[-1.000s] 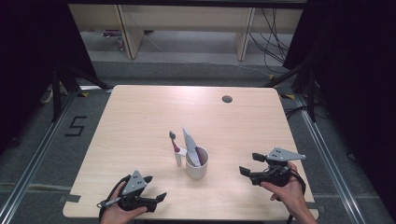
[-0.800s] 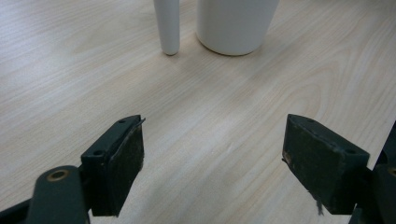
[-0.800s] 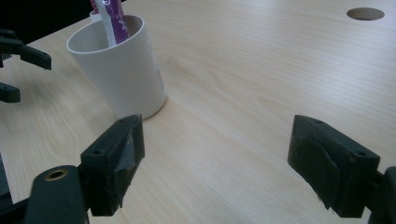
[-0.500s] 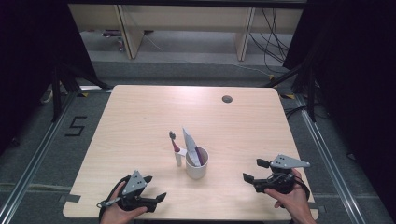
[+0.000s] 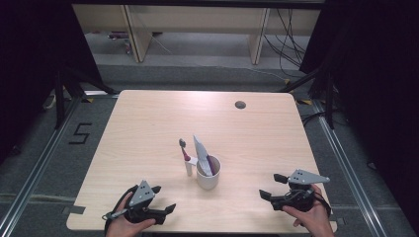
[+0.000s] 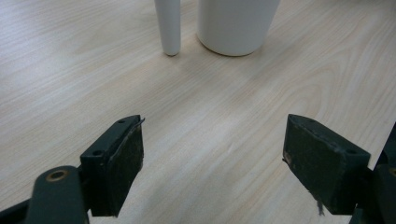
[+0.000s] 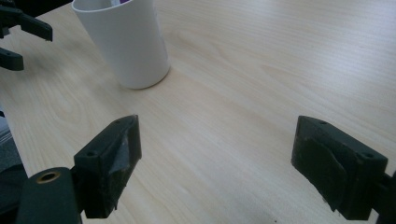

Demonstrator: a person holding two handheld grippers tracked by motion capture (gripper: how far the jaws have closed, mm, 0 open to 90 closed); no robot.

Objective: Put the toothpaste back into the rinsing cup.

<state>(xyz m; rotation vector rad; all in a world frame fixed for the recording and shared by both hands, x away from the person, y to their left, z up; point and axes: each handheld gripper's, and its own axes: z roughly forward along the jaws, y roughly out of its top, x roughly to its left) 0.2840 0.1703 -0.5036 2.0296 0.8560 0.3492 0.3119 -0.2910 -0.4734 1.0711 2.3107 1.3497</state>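
The white cup (image 5: 207, 174) stands upright near the middle of the desk (image 5: 148, 128), a little toward the near edge, and we see a white toothpaste tube (image 5: 201, 149) and a purple-handled item leaning inside it. Just left of the cup, a toothbrush (image 5: 187, 158) with a white base and reddish neck stands upright, close to the cup; we cannot tell whether they touch. Our left gripper (image 5: 164, 200) sits at the near left edge of the desk, its jaws spread wide and holding nothing, pointing toward the cup and the toothbrush base (image 6: 168, 25). Our right gripper (image 5: 272, 186) rests at the near right, well apart from the cup, its jaws likewise released and empty, with the cup ahead of them to the left (image 7: 122, 42).
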